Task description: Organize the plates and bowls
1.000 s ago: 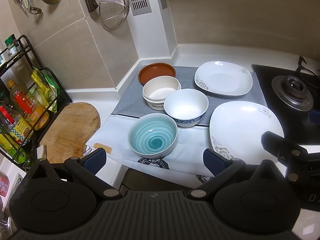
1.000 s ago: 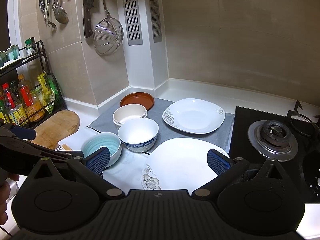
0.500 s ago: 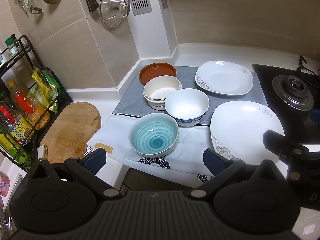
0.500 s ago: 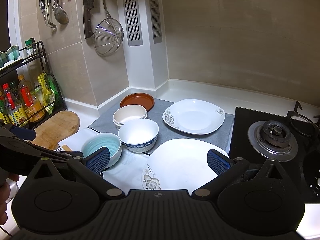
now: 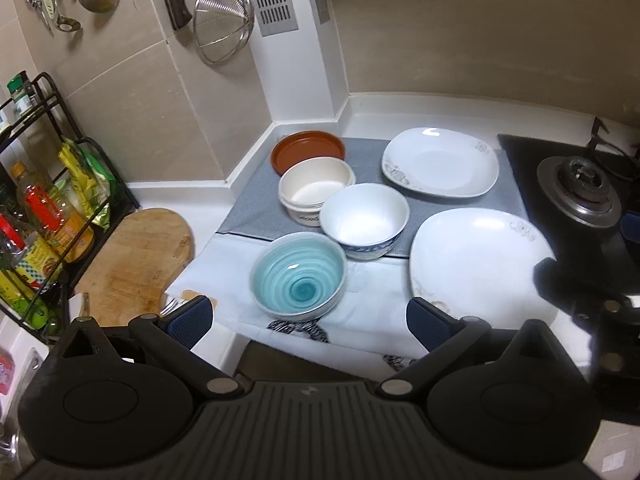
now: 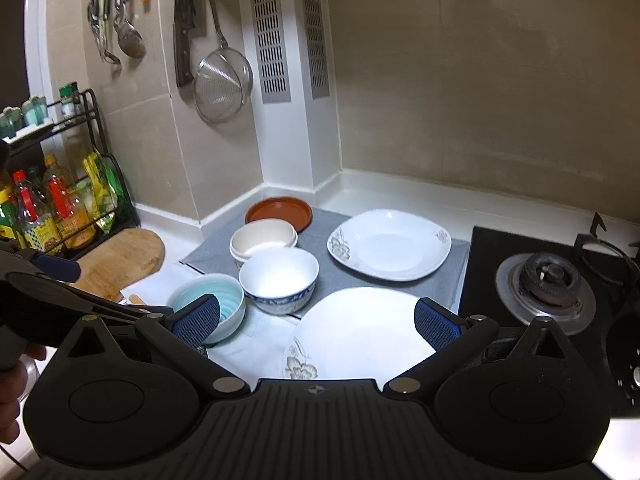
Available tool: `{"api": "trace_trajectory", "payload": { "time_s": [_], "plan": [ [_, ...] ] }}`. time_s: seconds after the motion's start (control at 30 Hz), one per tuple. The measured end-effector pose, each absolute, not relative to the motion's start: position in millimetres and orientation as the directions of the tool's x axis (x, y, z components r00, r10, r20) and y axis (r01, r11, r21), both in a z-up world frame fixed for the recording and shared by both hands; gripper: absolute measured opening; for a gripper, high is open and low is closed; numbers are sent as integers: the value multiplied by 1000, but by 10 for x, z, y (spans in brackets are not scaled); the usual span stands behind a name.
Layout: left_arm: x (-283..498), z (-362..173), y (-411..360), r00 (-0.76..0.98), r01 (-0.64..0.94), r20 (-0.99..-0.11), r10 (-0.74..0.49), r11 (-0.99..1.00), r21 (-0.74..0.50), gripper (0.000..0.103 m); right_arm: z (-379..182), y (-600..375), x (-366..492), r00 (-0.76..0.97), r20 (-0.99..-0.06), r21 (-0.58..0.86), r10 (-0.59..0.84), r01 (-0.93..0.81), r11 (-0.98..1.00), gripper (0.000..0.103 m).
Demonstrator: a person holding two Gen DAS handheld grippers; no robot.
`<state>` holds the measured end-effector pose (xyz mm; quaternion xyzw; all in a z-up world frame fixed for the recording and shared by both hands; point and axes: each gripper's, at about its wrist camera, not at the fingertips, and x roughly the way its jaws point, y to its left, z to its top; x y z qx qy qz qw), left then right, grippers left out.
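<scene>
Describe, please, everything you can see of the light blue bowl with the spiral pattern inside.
The light blue bowl with the spiral pattern inside is round, glossy and looks ceramic, with rings darkening to teal at the bottom and a pale outer wall. It stands upright and empty on the white printed cloth near the counter edge, in front of the white bowl with blue trim. Neither gripper holds it.
</scene>
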<state>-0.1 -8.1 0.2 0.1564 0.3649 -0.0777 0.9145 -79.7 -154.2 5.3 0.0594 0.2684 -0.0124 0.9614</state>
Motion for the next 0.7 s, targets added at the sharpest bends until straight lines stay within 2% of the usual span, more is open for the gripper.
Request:
{"api": "trace_trajectory", "payload": {
  "time_s": [0.17, 0.3, 0.4, 0.57, 0.7],
  "plan": [
    [29, 15, -192, 722, 277, -687, -76, 943, 187, 103, 82, -1817, -957, 883, -469, 151, 22, 55, 987, 103],
    [97, -100, -363, 689, 317, -717, -105, 934, 168, 103, -59, -2139, -1071, 885, -463, 269, 54, 82, 960, 103],
    [143, -243, -431, 650, 358, -745, -150, 925, 127, 103, -239, -2363, -1059, 840, -536, 329, 80, 121, 936, 103],
    [308, -535, -470, 579, 420, -784, -225, 906, 50, 103, -470, -2512, -1004, 787, -616, 257, -47, 257, 932, 103],
    [555, -753, -500, 527, 456, -804, -276, 890, -6, 103, -622, -2615, -822, 767, -638, 249, -72, 293, 923, 103]
  ]
}}
